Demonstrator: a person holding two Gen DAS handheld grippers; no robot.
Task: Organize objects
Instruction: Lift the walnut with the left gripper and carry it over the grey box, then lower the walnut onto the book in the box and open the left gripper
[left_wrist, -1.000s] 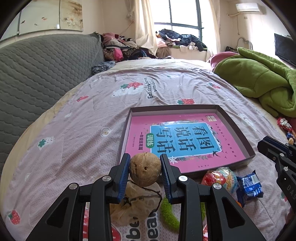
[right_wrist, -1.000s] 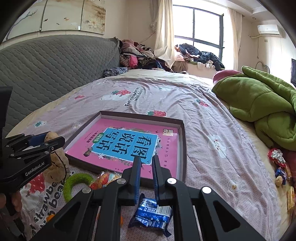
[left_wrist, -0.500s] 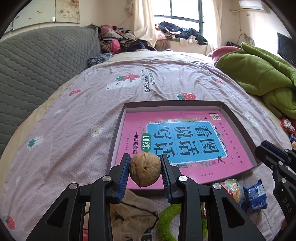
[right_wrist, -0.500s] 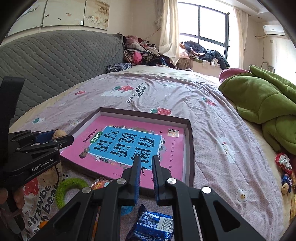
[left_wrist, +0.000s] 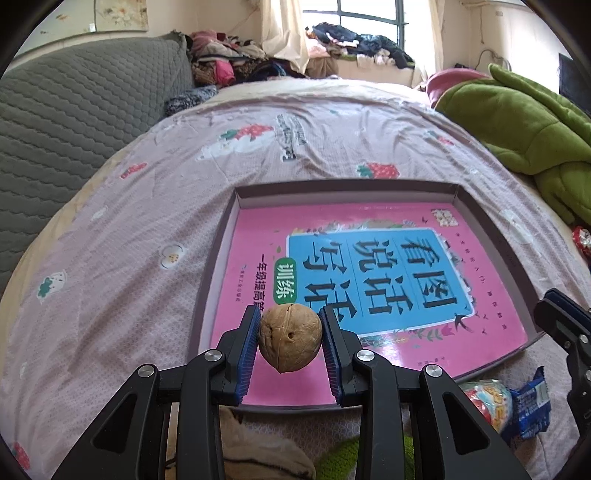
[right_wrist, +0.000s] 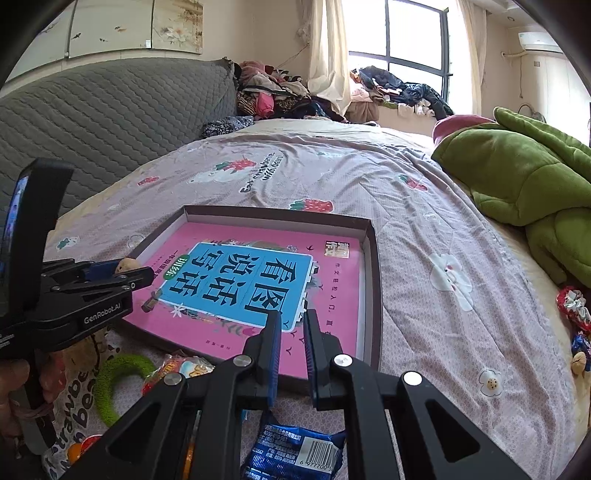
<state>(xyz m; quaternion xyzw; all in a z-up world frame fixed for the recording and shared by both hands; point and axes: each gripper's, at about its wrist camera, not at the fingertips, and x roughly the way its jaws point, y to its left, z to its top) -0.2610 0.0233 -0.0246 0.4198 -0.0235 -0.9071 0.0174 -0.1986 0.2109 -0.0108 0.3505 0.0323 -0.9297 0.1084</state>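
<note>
One walnut (left_wrist: 289, 339), now over tray (left_wrist: 476, 206)

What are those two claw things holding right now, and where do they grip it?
The left gripper pinches a walnut across its rounded sides, one blue pad on each side. The right gripper holds nothing; its narrow gap is empty.

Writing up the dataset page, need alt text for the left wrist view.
The left tool grips a walnut over the near edge of a shallow tray holding a pink book, on a bed. Snack packets lie at lower right.
</note>
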